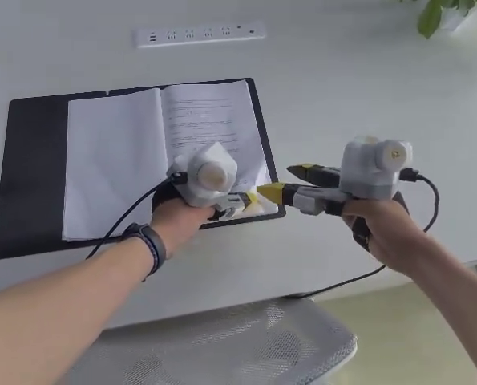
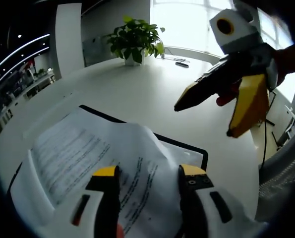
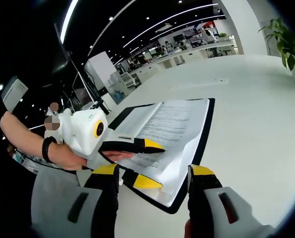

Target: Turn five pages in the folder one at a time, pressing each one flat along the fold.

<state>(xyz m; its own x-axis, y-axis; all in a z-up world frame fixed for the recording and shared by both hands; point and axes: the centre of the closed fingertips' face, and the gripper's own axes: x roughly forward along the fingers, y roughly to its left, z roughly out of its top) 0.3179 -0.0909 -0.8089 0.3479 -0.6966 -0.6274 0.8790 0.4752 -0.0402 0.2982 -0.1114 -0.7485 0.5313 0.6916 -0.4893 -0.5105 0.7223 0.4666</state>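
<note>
folder (image 1: 30, 160) open, power strip (image 1: 200, 34) behind, left gripper (image 1: 242, 204) over corner

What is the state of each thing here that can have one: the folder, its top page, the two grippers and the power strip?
folder, open, lying flat on the table.
top right page, lower corner lifted and bowed, not pressed flat.
left gripper, open, jaws astride that page's corner.
right gripper, open, holding nothing, in the air beside the folder.
power strip, no plug seen in it.
</note>
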